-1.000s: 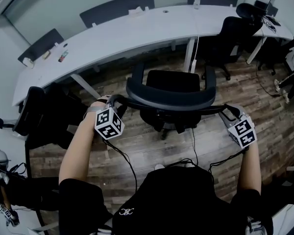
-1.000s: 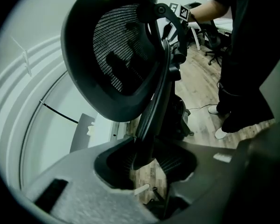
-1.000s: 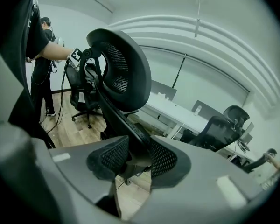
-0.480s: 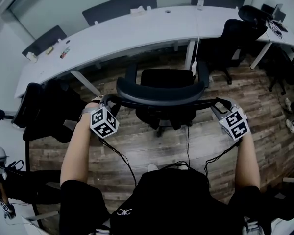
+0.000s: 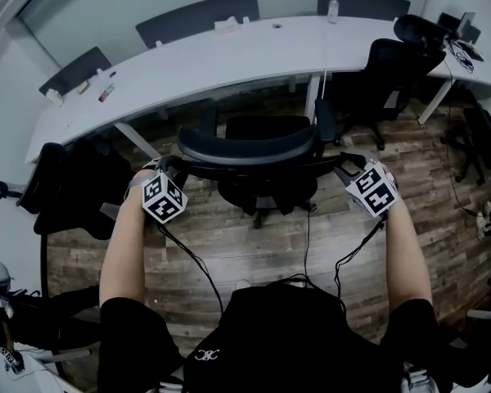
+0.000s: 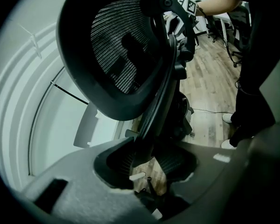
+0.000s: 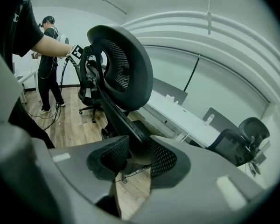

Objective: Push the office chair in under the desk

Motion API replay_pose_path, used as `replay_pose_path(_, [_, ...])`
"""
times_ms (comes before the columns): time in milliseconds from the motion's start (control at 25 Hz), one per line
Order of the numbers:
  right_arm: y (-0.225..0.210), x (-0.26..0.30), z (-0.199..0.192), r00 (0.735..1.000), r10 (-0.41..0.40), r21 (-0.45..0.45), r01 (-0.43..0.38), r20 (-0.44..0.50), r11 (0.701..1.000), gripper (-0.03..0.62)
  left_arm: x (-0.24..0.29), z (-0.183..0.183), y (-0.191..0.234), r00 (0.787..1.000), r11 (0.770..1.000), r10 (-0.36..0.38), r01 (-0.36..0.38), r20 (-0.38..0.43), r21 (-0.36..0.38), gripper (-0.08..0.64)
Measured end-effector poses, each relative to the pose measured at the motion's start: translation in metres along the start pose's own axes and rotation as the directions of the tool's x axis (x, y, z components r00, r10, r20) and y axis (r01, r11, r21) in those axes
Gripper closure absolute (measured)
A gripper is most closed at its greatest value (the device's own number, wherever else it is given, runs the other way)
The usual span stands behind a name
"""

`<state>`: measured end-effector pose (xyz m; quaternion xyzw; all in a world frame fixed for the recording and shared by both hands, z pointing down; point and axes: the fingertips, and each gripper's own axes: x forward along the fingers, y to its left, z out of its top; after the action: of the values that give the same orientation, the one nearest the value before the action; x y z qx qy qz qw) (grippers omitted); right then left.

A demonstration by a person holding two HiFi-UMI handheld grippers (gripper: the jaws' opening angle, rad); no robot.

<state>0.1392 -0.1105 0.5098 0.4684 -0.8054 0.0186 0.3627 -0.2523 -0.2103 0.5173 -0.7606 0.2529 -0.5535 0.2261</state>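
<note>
Behind the black mesh-backed office chair (image 5: 245, 147), the person stands with both arms out, one gripper at each end of the chair's back frame. The left gripper (image 5: 173, 169) has its jaws partly closed around a dark strut of that frame, which runs up between the ribbed pads in the left gripper view. The right gripper (image 5: 346, 162) clamps the matching strut on the other side, pads pressed to it and jaws a little wider. Neither grip has altered over the last second.

What has changed is the chair's place. A second ago its seat stood well out on the wood-plank floor (image 5: 254, 244), apart from the long curved white desk (image 5: 229, 56). Now the chair and both grippers have travelled forward together. The front of the seat and the armrests lie close to the desk's near edge, beside its white leg (image 5: 313, 97), while the backrest and headrest are out over open floor.

Judged from this, the push is well under way but unfinished, since the seat has yet to pass beneath the top. The line looks fair. The armrest on the person's right sits near the leg, though, and could catch it if the chair drifts that way. A second black chair (image 5: 385, 64) stands parked further right, clear of the path.
</note>
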Motion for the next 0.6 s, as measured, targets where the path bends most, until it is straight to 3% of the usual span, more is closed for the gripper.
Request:
replay_pose_path(360, [-0.037, 0.008, -0.009, 0.998, 0.062, -0.049, -0.062, -0.004, 0.997, 0.445, 0.002, 0.021, -0.007, 0.999, 0.999, 0.018, -0.019, -0.038, -0.039, 0.425])
replay_pose_path(600, [-0.038, 0.01, -0.005, 0.996, 0.091, -0.063, -0.09, 0.015, 0.994, 0.443, 0.001, 0.023, -0.01, 0.998, 0.993, 0.05, -0.052, -0.025, -0.107, 0.422])
